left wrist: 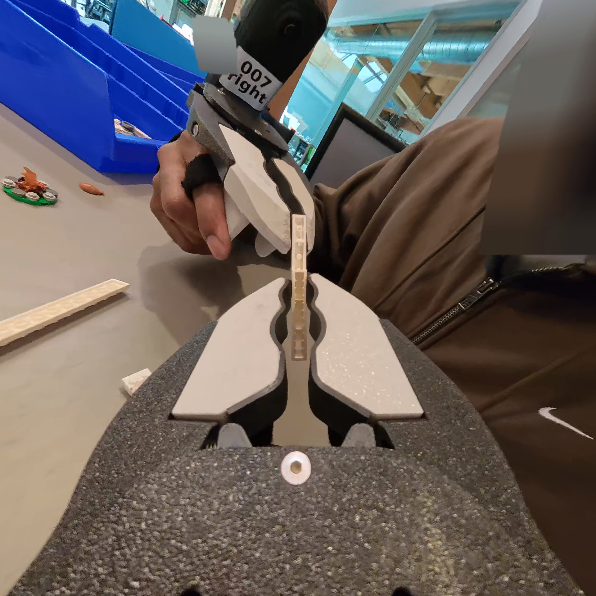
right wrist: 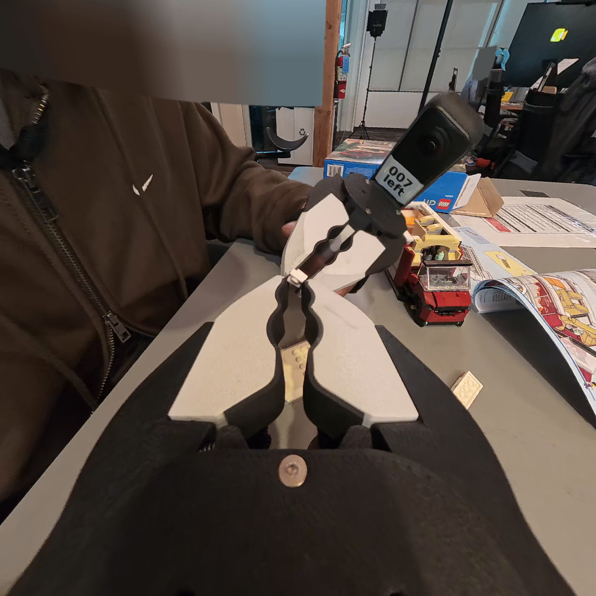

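Your left gripper (left wrist: 298,277) clamps a cream plate strip (left wrist: 298,309) lengthwise; your right gripper (left wrist: 298,232), angled downward, pinches a white plate (left wrist: 298,245) meeting its tip.

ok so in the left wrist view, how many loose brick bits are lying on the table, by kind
cream plates: 2 (long plate, small plate)
orange piece: 1
campfire build on a green round plate: 1
total: 4

A narrow cream studded plate (left wrist: 298,309) stands edge-on at frame centre, clamped between both grippers' pads, its white far end (right wrist: 297,278) showing.
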### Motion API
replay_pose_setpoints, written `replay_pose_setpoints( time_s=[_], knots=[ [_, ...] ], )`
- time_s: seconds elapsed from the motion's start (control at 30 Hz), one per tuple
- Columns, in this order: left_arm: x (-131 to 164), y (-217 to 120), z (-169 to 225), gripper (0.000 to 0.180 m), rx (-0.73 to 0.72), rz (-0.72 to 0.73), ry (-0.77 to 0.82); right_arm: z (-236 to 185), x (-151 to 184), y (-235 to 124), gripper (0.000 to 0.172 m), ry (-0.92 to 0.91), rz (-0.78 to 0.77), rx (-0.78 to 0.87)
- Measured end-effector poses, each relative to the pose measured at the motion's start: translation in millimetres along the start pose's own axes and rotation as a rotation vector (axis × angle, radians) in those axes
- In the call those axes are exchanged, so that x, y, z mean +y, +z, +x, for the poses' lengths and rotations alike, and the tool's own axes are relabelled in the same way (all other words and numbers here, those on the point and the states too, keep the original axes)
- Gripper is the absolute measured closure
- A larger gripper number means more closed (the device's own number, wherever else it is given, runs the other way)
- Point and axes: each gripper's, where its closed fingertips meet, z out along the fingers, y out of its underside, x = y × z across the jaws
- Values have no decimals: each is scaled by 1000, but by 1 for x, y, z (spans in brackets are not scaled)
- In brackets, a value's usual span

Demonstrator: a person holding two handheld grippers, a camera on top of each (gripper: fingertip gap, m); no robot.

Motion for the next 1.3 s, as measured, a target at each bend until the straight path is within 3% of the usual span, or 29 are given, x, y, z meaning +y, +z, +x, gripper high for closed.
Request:
replay_pose_setpoints(
  time_s=[0.1, 0.33, 0.47, 0.6, 1.03, 1.3],
  knots=[
    [-2, -2, -6, 172, -66, 1, 63, 6, 0, -1, 164, 19, 9, 35],
    [-8, -7, -24, 172, -368, -86, 400, 20, 3, -2, 163, 71, 4, 109],
    [-7, -8, -30, 172, -430, -108, 461, 24, 6, -1, 164, 70, -18, 139],
    [-8, -8, -25, 172, -357, -70, 383, 22, 5, -1, 164, 37, -33, 138],
    [-8, -3, -2, 170, 13, 66, -75, 6, -1, 1, 163, -13, 1, 51],
    [-12, -1, 2, 170, 93, 118, -187, 3, -4, -1, 163, -43, 28, 38]
  ],
)
